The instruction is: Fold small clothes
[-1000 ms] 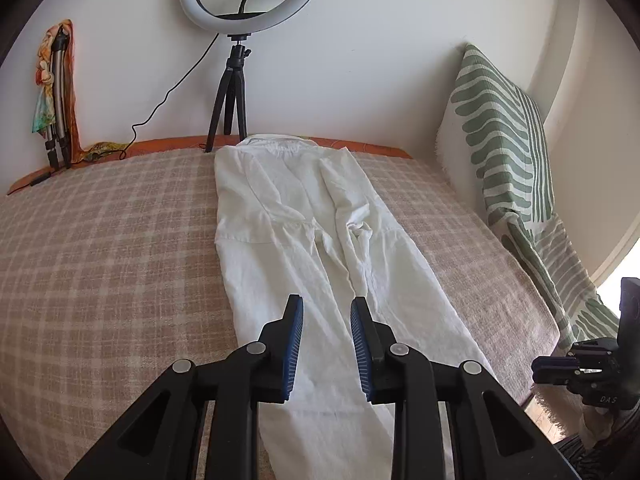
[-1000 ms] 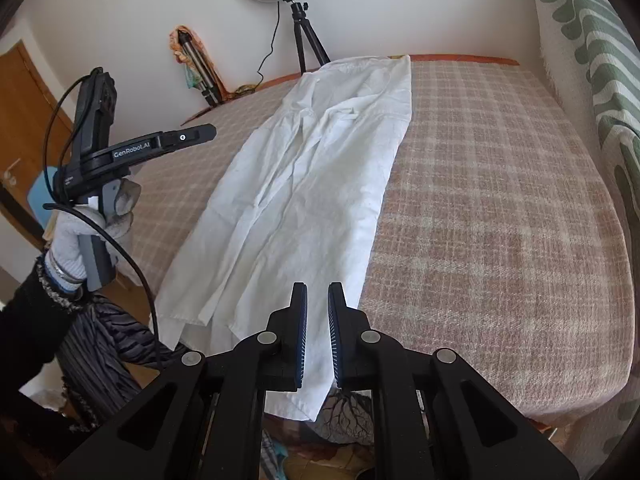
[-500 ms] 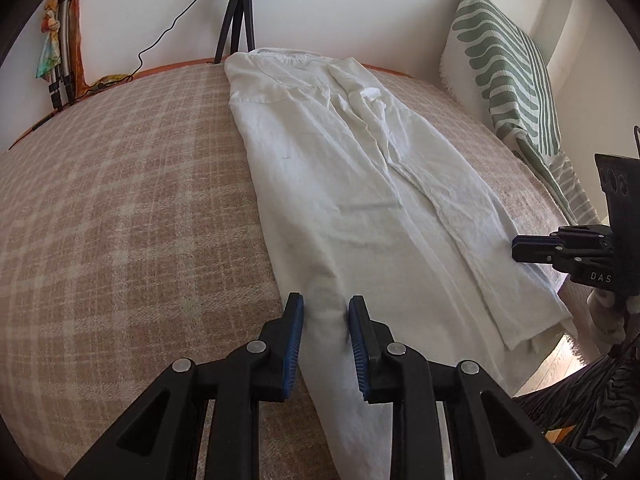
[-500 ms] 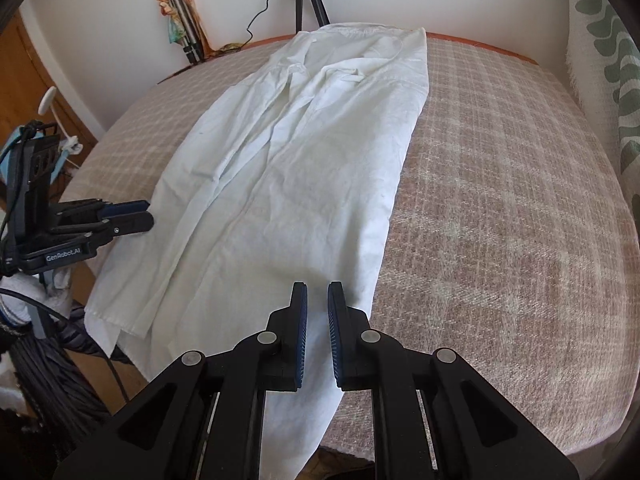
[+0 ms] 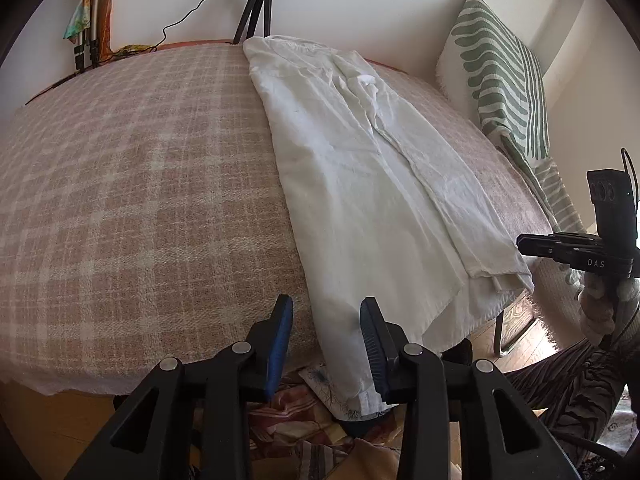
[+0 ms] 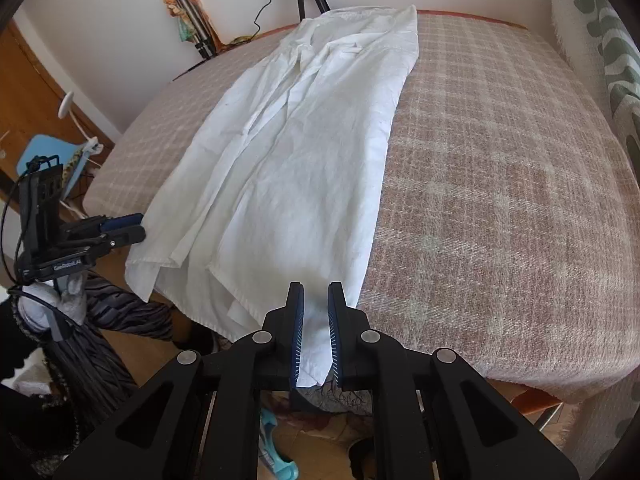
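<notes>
- Blanket (image 5: 132, 200): pink plaid, covering the bed.
- Left hand-held gripper (image 5: 326, 334): its jaws are opening over the near bed edge. The hem of the left trouser leg is lying between the blue pads (image 5: 280, 340), which are not pressing on it.
- Trousers (image 5: 360, 184): white, lying flat and lengthwise on the blanket, waistband at the far edge by the tripod (image 5: 256, 4), both hems hanging over the near edge.
- Right hand-held gripper (image 6: 315, 332): jaws standing nearly together with the right leg's hem between them; whether the pads are pinching the cloth I cannot tell.
- Green-patterned throw (image 5: 504, 92): leaning at the bed's right side.
</notes>
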`<act>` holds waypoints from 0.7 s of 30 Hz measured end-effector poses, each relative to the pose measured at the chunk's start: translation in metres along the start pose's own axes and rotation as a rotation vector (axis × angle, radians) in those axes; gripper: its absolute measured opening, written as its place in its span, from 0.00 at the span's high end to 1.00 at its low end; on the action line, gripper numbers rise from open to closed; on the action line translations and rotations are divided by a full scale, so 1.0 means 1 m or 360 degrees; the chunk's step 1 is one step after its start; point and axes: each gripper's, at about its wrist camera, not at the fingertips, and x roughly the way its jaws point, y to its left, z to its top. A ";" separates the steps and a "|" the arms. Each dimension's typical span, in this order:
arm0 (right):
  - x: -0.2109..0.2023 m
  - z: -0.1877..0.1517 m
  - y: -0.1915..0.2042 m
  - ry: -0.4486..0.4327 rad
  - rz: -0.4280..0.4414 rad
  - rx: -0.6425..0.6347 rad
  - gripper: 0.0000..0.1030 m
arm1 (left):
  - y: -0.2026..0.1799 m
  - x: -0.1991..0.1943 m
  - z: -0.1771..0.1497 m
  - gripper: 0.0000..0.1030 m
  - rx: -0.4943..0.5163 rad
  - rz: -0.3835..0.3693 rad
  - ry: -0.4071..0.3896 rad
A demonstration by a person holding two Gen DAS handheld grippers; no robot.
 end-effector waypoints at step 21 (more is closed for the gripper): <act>0.028 -0.005 -0.025 0.0201 0.0443 0.0343 0.82 | 0.025 0.009 -0.007 0.87 -0.0379 -0.0405 0.0241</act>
